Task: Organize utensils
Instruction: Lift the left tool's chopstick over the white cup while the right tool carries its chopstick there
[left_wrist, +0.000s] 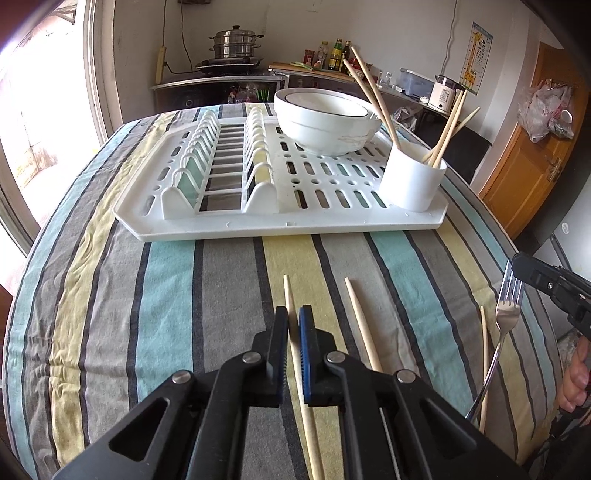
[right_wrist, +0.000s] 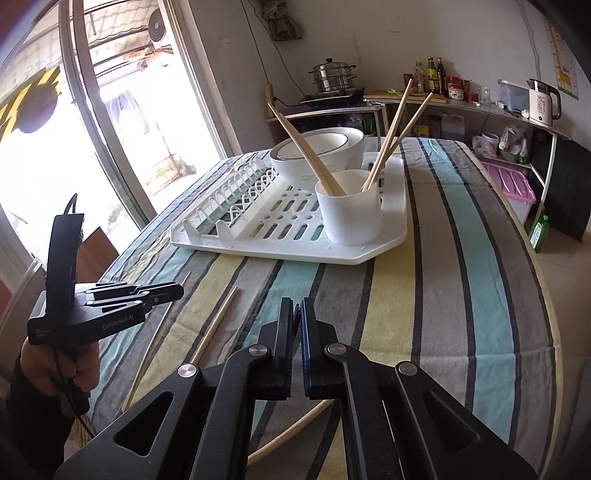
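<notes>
Four chopsticks already stand in the white cup (left_wrist: 412, 181) at centre right, while the left gripper (left_wrist: 293, 325) pinches one chopstick (left_wrist: 290, 295) on the cloth; the right gripper (right_wrist: 297, 317), nearly closed, holds nothing visible; fork (left_wrist: 508, 310) remains

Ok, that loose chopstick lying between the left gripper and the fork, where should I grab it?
Grip the loose chopstick around mid-shaft, coming straight down from above with the fingers across its width. It lies flat on the striped cloth, narrow tip toward the dish rack, so only its sides offer purchase.
</notes>
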